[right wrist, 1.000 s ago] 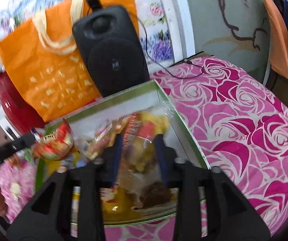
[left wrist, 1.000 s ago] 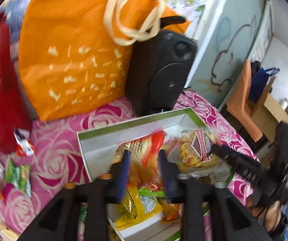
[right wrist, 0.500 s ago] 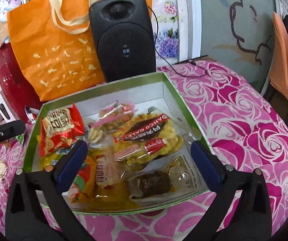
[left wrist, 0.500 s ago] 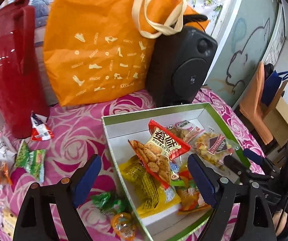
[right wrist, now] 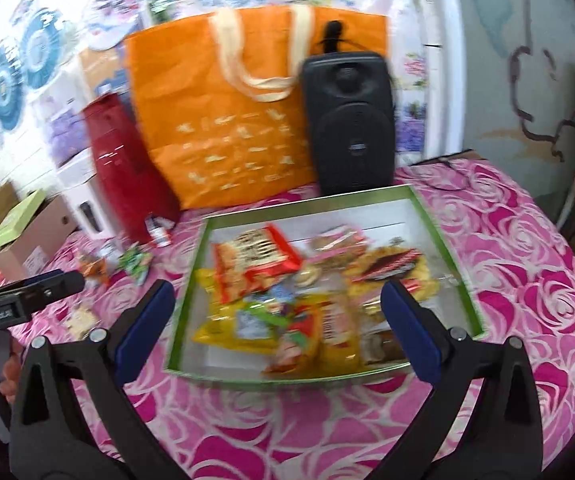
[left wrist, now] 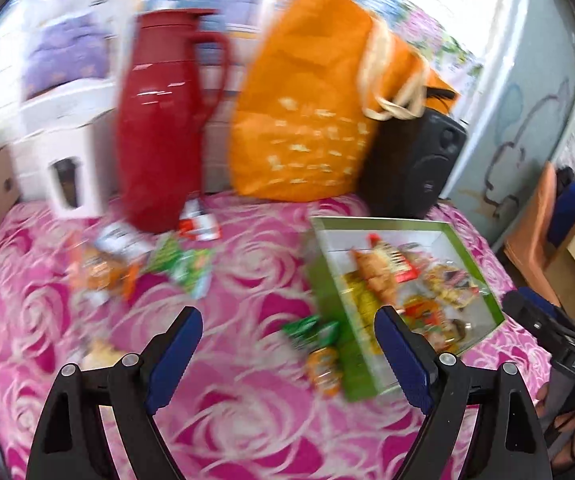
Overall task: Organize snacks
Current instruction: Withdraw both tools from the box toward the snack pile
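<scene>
The left gripper (left wrist: 287, 344) is spread wide and holds nothing; its blue pads (left wrist: 177, 354) stand far apart above the pink rose tablecloth (left wrist: 247, 420). Between the pads the cloth is bare, so here is open room. At 1 o'clock from this gripper, a green packet (left wrist: 311, 330) and an orange packet (left wrist: 325, 364) lie on the cloth, touching the left wall of the green-rimmed box (left wrist: 379, 222) or just beside it; the blur does not let me tell which. At 11 o'clock more loose snacks (left wrist: 143, 264) are scattered on the cloth, near the foot of the red thermos (left wrist: 159, 128). The picture is blurred, so the packets cannot be read.

The right gripper (right wrist: 275, 320) is also spread wide and empty. Its pads (right wrist: 407, 328) hang over the near part of the box (right wrist: 427, 216), one pad outside the left rim and one above the right side of the box. Inside the box many snack packets (right wrist: 259, 256) lie piled, from the middle to the near edge; the far strip of the white floor is bare. At 12 o'clock a black speaker (right wrist: 347, 120) stands just behind the far rim, and an orange bag (right wrist: 227, 120) stands at 11 o'clock. At 3 o'clock of the box the cloth is open up to the table edge.
</scene>
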{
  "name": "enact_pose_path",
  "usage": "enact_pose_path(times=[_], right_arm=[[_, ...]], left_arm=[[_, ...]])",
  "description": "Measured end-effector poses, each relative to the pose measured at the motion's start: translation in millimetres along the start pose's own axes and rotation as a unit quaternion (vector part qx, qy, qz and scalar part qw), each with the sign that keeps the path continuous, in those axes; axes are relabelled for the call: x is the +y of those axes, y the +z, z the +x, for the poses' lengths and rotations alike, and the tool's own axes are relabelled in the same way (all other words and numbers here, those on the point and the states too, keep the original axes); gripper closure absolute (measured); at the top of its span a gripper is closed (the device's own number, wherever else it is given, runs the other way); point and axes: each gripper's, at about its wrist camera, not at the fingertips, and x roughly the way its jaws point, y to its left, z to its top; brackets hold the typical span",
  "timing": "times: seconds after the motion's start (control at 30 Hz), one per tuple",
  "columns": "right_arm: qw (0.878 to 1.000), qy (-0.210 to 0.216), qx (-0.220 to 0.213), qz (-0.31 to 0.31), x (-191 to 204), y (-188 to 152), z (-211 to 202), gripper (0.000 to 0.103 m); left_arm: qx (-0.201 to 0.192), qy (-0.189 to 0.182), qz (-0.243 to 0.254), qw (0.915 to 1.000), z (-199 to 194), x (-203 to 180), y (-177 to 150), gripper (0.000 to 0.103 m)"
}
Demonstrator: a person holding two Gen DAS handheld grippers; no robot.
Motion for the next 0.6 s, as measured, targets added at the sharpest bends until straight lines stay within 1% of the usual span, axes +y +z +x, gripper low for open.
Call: enact_pose_path(times=[0.17, 0.23, 0.3, 0.33, 0.37, 0.43, 0.47, 0.6], right_arm=[[0.995, 0.078, 0.028, -0.049, 51, -16, 13, 0.001], [0.989, 0.117, 0.045, -0.076, 77, -25, 23, 0.001], [0.979, 0.159, 0.071, -0.107, 106, -37, 38, 0.001], [0.974, 0.173, 0.083, -0.121, 120, -43, 45, 0.001], [0.970, 0.182, 0.090, -0.130, 129, -47, 49, 0.001], [0.958, 0.206, 0.114, -0.165, 160, -57, 67, 0.001], [0.953, 0.212, 0.121, -0.177, 170, -59, 73, 0.001], [0.927, 0.240, 0.155, -0.242, 218, -72, 104, 0.001]], left_arm=[[0.002, 0.051, -0.043, 0.9978, -23, 57, -19, 0.013], [-0.001, 0.071, -0.060, 0.9957, -34, 81, -26, 0.013], [-0.006, 0.088, -0.080, 0.9929, -45, 105, -34, 0.013], [-0.007, 0.093, -0.086, 0.9920, -49, 112, -36, 0.013], [-0.010, 0.099, -0.094, 0.9906, -54, 123, -39, 0.013], [-0.015, 0.108, -0.102, 0.9888, -61, 134, -43, 0.013], [-0.018, 0.112, -0.107, 0.9878, -65, 141, -44, 0.013], [-0.025, 0.119, -0.122, 0.9850, -74, 163, -48, 0.013]])
